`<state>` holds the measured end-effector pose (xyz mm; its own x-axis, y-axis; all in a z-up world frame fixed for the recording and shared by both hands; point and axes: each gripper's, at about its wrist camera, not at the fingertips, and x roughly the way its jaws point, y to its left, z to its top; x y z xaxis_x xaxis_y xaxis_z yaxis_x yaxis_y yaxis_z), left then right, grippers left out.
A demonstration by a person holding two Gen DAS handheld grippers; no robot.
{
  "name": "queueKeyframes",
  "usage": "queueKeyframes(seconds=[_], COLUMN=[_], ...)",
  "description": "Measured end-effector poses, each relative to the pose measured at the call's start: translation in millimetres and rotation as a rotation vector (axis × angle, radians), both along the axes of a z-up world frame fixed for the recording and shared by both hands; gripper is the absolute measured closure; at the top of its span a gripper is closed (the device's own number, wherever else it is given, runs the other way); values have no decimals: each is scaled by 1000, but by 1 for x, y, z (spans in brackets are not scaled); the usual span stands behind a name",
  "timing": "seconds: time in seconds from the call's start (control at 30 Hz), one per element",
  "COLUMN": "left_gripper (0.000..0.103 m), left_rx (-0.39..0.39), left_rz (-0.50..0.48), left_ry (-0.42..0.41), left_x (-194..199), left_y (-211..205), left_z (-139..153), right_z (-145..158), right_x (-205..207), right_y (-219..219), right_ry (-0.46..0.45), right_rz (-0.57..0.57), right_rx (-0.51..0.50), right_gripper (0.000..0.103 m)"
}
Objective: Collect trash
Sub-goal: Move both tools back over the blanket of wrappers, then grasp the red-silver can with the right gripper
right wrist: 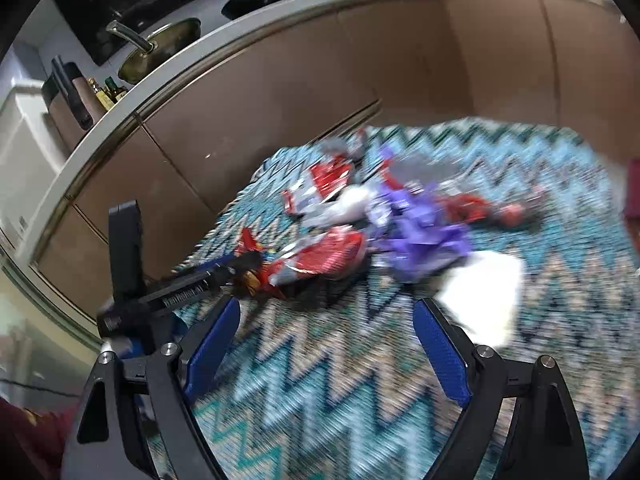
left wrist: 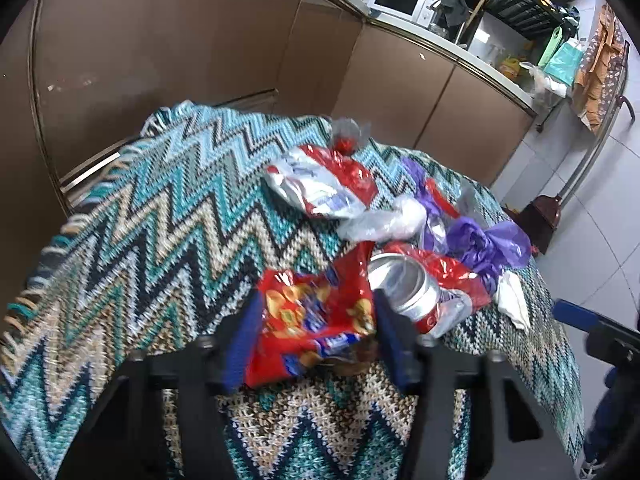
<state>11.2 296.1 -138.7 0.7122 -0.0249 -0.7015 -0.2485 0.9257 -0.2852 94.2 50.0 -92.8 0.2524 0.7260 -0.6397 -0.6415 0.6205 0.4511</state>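
A heap of trash lies on a zigzag knit cloth (left wrist: 160, 220). My left gripper (left wrist: 316, 324) is shut on a red snack wrapper (left wrist: 312, 320) at the near edge of the heap. Behind it lie a crushed can (left wrist: 408, 288), a red and silver bag (left wrist: 320, 184), a clear plastic wad (left wrist: 384, 222), a purple bag (left wrist: 484, 244) and white paper (left wrist: 514, 300). My right gripper (right wrist: 324, 344) is open and empty above the cloth, short of the heap. The right wrist view is blurred; it shows the left gripper (right wrist: 224, 268), the purple bag (right wrist: 420, 236) and white paper (right wrist: 480, 292).
Brown cabinet fronts (left wrist: 180, 40) under a counter stand close behind the table. A microwave (left wrist: 400, 0) and bags sit on the counter. A broom (left wrist: 540, 216) stands on the tiled floor at the right. Pans (right wrist: 160, 48) sit on the stove.
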Motion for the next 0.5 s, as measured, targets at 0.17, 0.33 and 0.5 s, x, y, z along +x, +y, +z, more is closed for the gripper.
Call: queueKeyframes(seconds=[0.17,0.33,0.5], left_gripper=[67,84,85], left_rx=[-27,-34,-46], left_rz=[-41,-63,-78], left_ry=[-27,-33,-45], left_x=[-5,-10,-12], left_y=[-2,-5,-5], left_z=[-2,-5,-6], right_z=[-20,-39,-61], right_x=[17,33,48], right_y=[37,55,60], right_ry=[114,229,383], right_rz=[19,-4,-72], right_rx=[28,56,121], right_gripper=[15,19,39])
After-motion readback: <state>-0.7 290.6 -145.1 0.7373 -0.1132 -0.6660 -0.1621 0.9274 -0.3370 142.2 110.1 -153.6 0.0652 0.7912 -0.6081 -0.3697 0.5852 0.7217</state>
